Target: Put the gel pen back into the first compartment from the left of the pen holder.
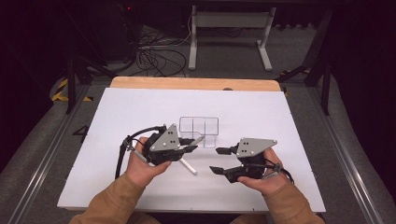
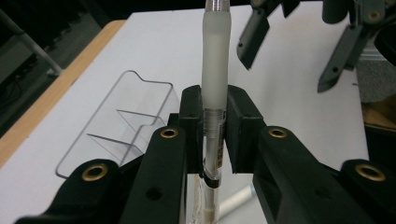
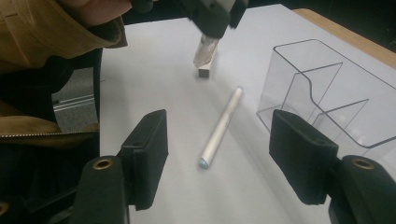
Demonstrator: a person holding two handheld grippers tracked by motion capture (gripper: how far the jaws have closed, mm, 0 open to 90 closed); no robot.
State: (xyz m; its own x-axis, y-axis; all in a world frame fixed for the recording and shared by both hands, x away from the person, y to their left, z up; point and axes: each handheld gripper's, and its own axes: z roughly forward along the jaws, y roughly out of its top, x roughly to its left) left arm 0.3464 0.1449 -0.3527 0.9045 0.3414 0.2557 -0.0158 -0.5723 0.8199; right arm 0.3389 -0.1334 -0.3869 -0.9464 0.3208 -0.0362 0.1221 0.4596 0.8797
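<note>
High view: left hand-held gripper (image 1: 192,144) clamped on a clear pen (image 2: 214,93), barrel running out along its jaws toward the clear organizer (image 1: 199,126) at centre. A white pen cap (image 3: 221,127) lies flat on the worktop (image 1: 116,112) between the hands, long axis running near to far. Right hand-held gripper (image 1: 218,160) has jaws spread wide, nothing between them; cap sits just ahead and to its left, nearer this hand, likely the next pickup.
</note>
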